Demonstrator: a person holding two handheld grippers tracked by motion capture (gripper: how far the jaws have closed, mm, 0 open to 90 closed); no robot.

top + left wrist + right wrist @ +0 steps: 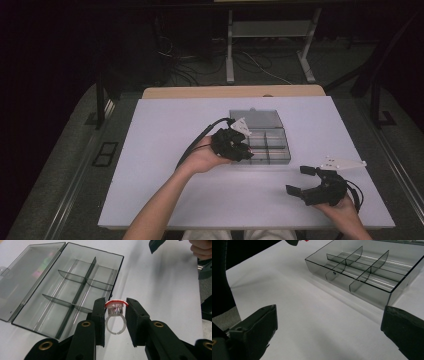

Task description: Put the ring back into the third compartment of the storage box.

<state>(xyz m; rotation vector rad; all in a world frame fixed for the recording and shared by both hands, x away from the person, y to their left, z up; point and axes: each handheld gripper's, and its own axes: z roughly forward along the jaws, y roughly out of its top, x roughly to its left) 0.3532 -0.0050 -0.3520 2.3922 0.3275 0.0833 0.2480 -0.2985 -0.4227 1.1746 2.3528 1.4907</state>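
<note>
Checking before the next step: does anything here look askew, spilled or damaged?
Nothing stands out. The compartment box lies open and flat, its dividers straight. The left gripper holds a clear ring upright.

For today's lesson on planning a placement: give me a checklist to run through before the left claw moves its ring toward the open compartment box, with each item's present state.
1. Ring gripped by the left claw: ok, both pads press on its red-topped head.
2. Box lid open: ok, it lies flat beside the tray.
3. Compartment box free to take the ring: ok, no compartment holds anything.
4. Right claw clear of the box: ok, open and nothing between its pads, short of the box's near wall.
5. Ring band intact and seated: cannot tell, a gap shows at its lower edge.
</note>
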